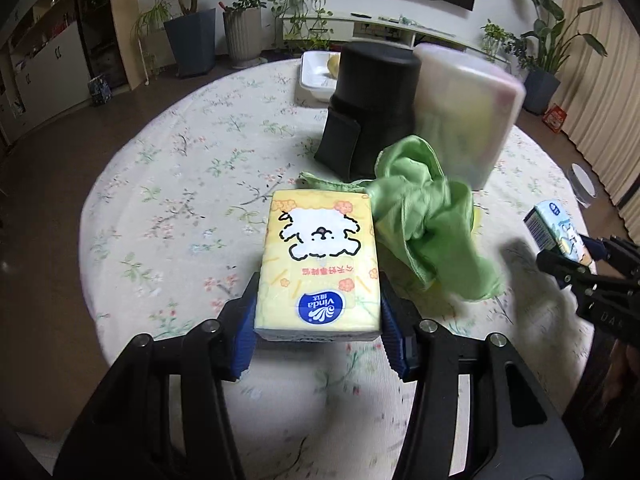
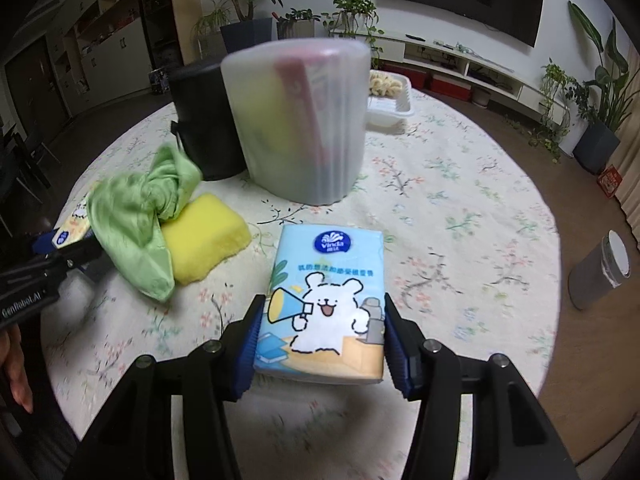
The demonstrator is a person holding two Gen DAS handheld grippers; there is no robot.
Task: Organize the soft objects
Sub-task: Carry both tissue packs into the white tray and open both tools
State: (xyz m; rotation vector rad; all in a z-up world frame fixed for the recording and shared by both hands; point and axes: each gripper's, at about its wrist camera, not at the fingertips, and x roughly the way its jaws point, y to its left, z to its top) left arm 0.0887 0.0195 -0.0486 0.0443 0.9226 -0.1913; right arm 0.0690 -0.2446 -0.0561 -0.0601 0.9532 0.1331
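Two tissue packs are held above the tabletop [image 1: 168, 184]: the left claw [image 1: 318, 312] grips the yellow pack [image 1: 318, 264] by its sides, the right claw [image 2: 322, 340] the blue pack [image 2: 326, 304], each clamped near its end, probably for dropping into the frosted bin [image 2: 300, 120]. Cloth [image 2: 136, 208] drapes over the sponge [image 2: 200, 232] between them, awaiting sorting.

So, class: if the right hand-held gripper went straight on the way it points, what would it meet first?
Probably the translucent container: the right hand-held gripper, shut on the blue tissue pack, aims at it across bare tablecloth. Depth is unclear.
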